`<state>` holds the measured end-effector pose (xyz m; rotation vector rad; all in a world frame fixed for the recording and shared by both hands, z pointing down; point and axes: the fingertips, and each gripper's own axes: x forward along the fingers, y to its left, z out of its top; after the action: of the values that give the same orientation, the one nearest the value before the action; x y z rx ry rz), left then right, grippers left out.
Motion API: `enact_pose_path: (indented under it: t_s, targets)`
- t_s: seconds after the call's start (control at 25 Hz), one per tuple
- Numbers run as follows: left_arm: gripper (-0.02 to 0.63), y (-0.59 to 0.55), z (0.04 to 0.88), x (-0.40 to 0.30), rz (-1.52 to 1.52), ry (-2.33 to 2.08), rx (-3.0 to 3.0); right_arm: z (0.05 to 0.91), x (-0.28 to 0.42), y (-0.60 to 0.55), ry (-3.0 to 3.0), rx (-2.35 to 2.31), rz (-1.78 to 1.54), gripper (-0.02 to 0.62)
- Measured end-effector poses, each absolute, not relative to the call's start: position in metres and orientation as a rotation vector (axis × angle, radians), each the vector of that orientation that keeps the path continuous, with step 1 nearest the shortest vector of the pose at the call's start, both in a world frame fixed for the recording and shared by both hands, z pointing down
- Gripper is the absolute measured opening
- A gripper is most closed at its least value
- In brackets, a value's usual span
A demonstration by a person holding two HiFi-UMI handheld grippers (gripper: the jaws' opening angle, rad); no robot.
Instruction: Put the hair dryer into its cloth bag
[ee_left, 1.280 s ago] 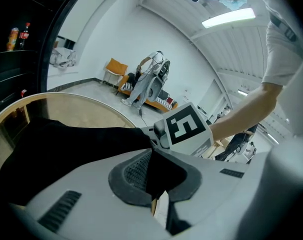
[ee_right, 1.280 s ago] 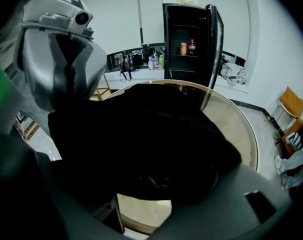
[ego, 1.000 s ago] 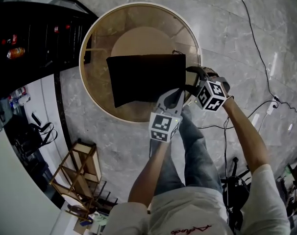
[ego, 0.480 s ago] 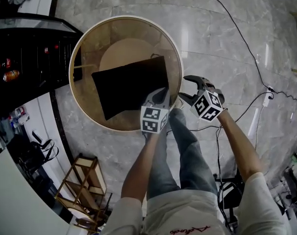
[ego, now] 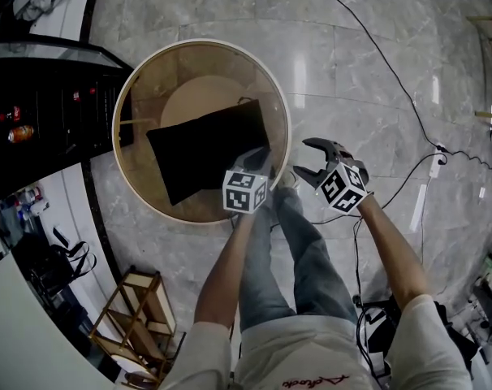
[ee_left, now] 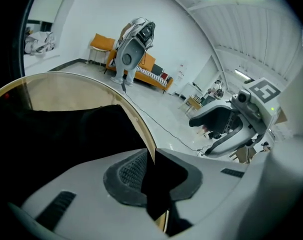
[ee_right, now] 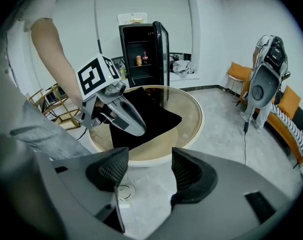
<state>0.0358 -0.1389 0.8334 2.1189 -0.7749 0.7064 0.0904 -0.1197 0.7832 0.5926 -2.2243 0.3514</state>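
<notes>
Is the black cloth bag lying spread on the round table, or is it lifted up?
Spread flat: the cloth bag lies on the round table, with its near edge pinched by the left gripper.

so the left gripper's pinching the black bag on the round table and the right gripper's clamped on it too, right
Not the right one. The right gripper is open with nothing between its jaws, off to the side of the round table, as the right gripper view shows. The left gripper is indeed pinching the black bag on that table.
</notes>
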Motion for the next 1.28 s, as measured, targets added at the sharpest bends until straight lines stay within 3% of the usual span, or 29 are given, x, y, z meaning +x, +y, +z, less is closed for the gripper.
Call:
enact_pose_path:
  t_s: [0.52,0.96,1.28]
  targets:
    - [0.038,-0.154,0.721,0.013,0.589,-0.926,2.270,0.698,0.062,-0.147,-2.357,0.821,0.451,0.284]
    - [0.034,-0.153,0.566,-0.010,0.395,-1.104,2.401,0.553,0.053,-0.167,-2.585,1.027,0.415,0.060]
    - [0.031,-0.148,0.471,-0.008,0.226,-1.215,2.461,0.471,0.063,-0.151,-2.664,1.053,0.327,0.029]
